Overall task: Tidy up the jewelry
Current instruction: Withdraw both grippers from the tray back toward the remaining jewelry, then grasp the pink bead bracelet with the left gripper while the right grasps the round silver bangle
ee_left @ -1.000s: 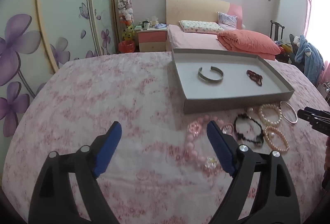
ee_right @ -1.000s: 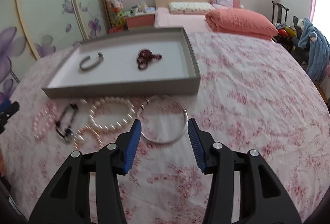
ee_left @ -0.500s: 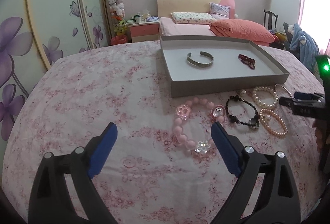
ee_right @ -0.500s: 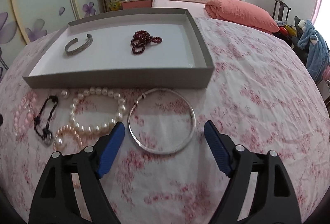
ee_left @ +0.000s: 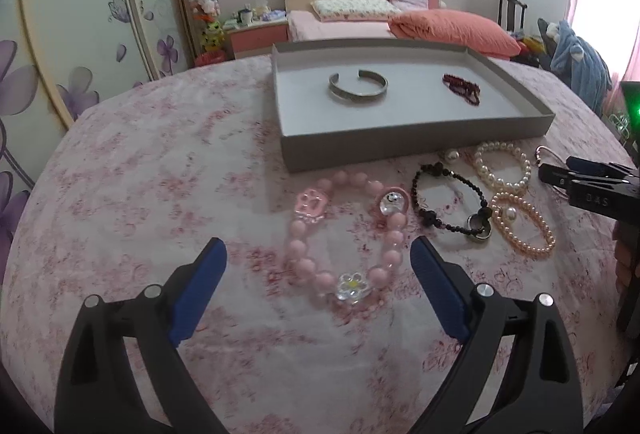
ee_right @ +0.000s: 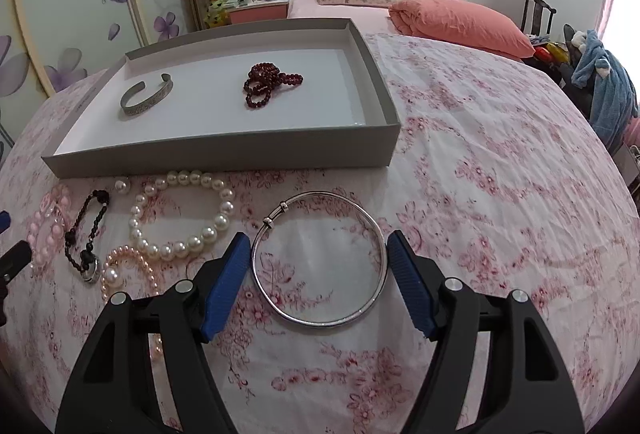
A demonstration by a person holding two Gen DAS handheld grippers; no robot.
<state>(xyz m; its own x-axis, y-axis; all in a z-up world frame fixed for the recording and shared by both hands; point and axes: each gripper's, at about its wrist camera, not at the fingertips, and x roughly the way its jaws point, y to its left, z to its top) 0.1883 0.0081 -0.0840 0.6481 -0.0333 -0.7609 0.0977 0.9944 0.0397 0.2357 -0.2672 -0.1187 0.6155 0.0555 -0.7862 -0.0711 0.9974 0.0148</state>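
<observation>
A grey tray (ee_left: 416, 144) (ee_right: 224, 154) on the floral cloth holds a silver cuff (ee_left: 357, 86) (ee_right: 147, 99) and dark red beads (ee_left: 461, 87) (ee_right: 269, 83). In front of it lie a pink bead bracelet (ee_left: 344, 230), a black bead bracelet (ee_left: 450, 206) (ee_right: 86, 234), a white pearl bracelet (ee_left: 502, 166) (ee_right: 182, 218), a peach pearl bracelet (ee_left: 524, 226) (ee_right: 128, 272) and a thin silver bangle (ee_right: 320, 258). My left gripper (ee_left: 318, 286) is open, its jaws either side of the pink bracelet. My right gripper (ee_right: 320, 282) is open, its jaws flanking the bangle.
The table is covered with a pink floral cloth (ee_right: 500, 194). Behind it are a bed (ee_left: 360, 18) with an orange quilt (ee_right: 460, 22), a nightstand (ee_left: 258, 34), flowered wardrobe doors (ee_left: 80, 34) and a chair with clothes (ee_right: 592, 74).
Both grippers moved forward and lower toward the jewelry. The pink bracelet now lies between the left jaws and the bangle between the right jaws, which stand wider than one second ago.
</observation>
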